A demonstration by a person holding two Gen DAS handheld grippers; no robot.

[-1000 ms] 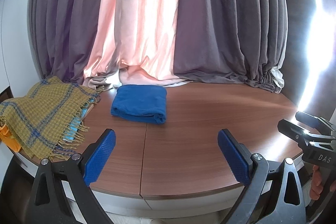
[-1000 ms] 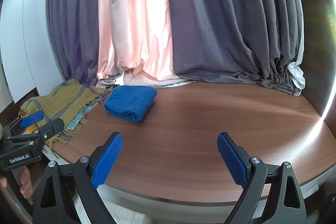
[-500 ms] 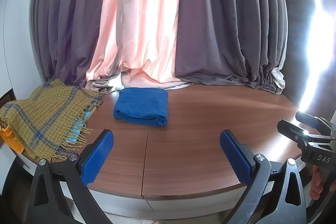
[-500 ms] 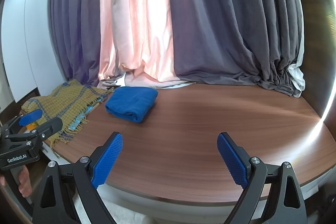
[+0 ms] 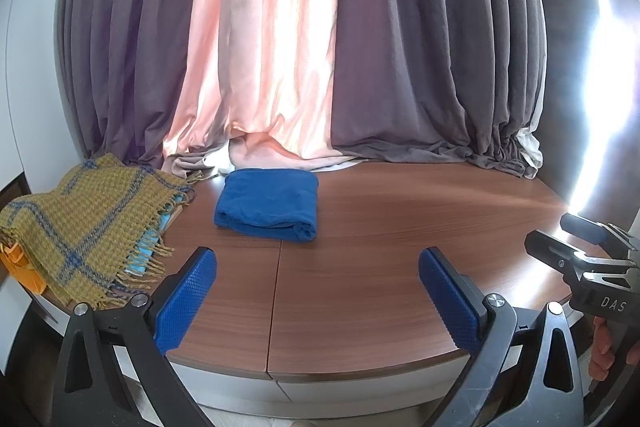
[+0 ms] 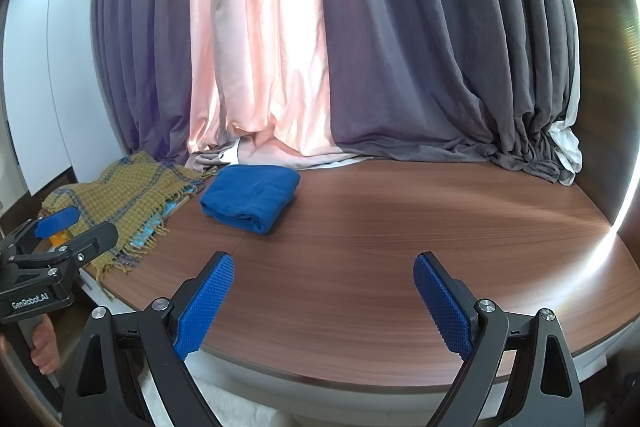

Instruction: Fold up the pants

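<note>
Both the left hand-held gripper [image 5: 318, 301] and right hand-held gripper [image 6: 324, 303] hover released above the counter's [image 5: 400, 247] near edge, while folded blue pants [image 5: 269, 203] lie far left beside a plaid scarf [image 5: 80, 227].

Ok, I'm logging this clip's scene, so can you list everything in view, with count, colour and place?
folded pants: one, blue, on the table's far left part, folded into a neat rectangle
plaid blanket: one, mustard with blue lines, fringed, draped over the table's left end
orange item: one, mostly hidden beneath the blanket; cannot tell what
table: one, brown wood grain, with a seam down it
curtains: grey with a pink panel, behind the table, hems resting on it
left gripper: black, blue pads, open, above the near edge
right gripper: the same, open
hand: on the left gripper's handle
</note>
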